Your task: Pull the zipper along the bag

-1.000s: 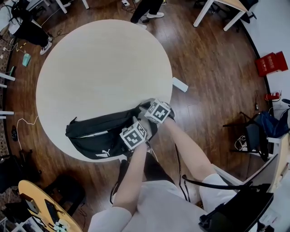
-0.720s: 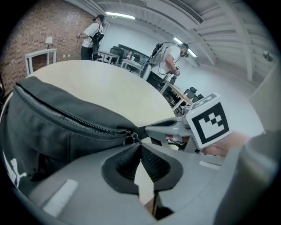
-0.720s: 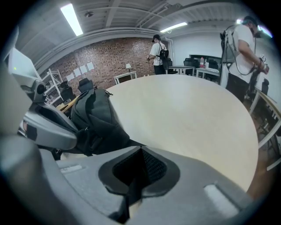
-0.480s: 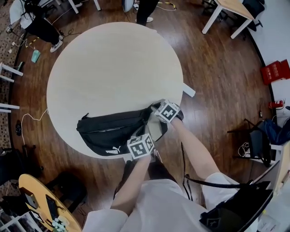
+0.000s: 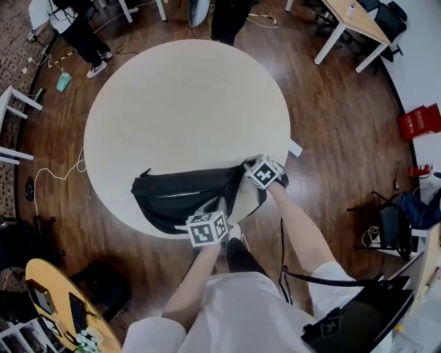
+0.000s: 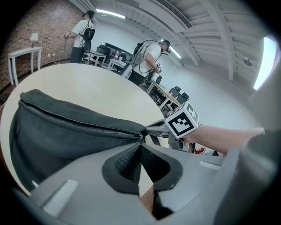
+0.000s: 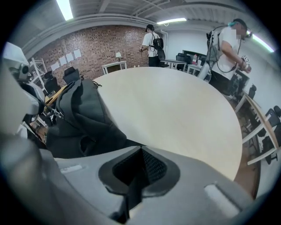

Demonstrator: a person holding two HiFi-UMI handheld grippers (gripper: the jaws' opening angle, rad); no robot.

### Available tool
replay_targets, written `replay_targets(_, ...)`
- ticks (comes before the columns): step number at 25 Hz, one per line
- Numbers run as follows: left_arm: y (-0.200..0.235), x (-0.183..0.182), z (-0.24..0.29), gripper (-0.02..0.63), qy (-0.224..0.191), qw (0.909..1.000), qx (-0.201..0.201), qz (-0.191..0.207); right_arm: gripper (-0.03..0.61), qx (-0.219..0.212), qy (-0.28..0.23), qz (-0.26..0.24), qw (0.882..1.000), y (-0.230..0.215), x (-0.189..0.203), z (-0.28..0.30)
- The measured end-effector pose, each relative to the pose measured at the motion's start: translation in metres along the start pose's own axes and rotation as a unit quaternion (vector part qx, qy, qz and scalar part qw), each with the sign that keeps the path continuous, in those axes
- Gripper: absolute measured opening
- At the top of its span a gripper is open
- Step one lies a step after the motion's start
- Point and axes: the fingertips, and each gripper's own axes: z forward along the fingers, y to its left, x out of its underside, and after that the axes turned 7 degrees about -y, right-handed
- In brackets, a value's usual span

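Note:
A black waist bag point(image 5: 179, 196) lies near the round table's front edge. In the left gripper view its closed zipper line runs from the left along the bag point(image 6: 66, 132) up to the metal zipper pull point(image 6: 141, 139), right at my jaw tips. My left gripper point(image 5: 215, 208) point(image 6: 141, 144) is shut on that pull, at the bag's near side. My right gripper point(image 5: 251, 167) point(image 7: 141, 149) is shut on the bag's right end, with a black strip of fabric running down between its jaws. The bag's bulk point(image 7: 79, 114) sits to its left.
The pale round table point(image 5: 186, 103) stretches away beyond the bag. A small white block point(image 5: 295, 147) sits by its right edge. People stand at the far side point(image 5: 227, 14) point(image 5: 76, 31). A red box point(image 5: 419, 120) and white desks point(image 5: 351, 27) are on the wooden floor.
My left gripper has drawn back from beside the right gripper toward the person, to the bag's near edge. The right gripper stays at the bag's right end. The head camera has shifted.

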Motion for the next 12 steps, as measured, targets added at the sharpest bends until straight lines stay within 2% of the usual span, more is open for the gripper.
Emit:
replay_targets(5, 0.043, -0.016, -0.044, 0.020, -0.005, 0.9978, 0.003, 0.066, -0.012, 0.020, 0.020, 0.022, 0.999, -0.003, 0.004, -0.006)
replay_targets(9, 0.089, -0.028, -0.074, 0.020, -0.008, 0.9910, -0.009, 0.133, -0.012, 0.025, 0.025, 0.047, 0.998, -0.004, 0.006, -0.006)
replay_targets(12, 0.123, -0.037, -0.093, 0.020, -0.013, 0.9886, -0.025, 0.148, -0.012, 0.037, 0.034, 0.043, 0.998, -0.004, 0.005, -0.005)
